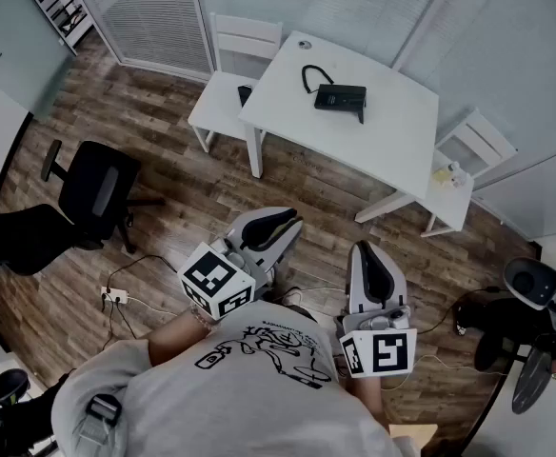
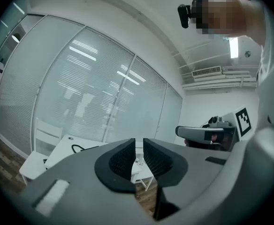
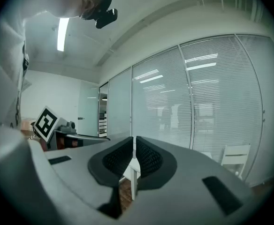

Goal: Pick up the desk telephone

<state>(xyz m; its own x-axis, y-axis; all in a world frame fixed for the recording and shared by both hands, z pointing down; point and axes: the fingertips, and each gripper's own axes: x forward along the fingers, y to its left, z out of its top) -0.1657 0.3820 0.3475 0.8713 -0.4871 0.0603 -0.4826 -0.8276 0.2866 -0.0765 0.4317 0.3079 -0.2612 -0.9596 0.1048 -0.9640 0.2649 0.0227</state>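
Observation:
The black desk telephone [image 1: 341, 97] lies on the white table [image 1: 392, 131] across the room, its cord [image 1: 312, 75] looped to its left. Both grippers are held close to my body, far from the table and pointing toward it. My left gripper [image 1: 292, 221] has its jaws a narrow slit apart, with nothing between them [image 2: 139, 150]. My right gripper [image 1: 367, 248] is shut and empty [image 3: 134, 150]. In the left gripper view the table [image 2: 64, 149] and the cord [image 2: 77, 148] show at lower left, and the telephone is hidden behind the jaw.
White chairs stand at the table's left [image 1: 232, 69] and right [image 1: 475, 141]. A black office chair [image 1: 97, 188] is on the wooden floor at left. A power strip [image 1: 114, 296] with cables lies near my feet. Dark equipment [image 1: 530, 284] stands at right. Blinds cover the glass walls.

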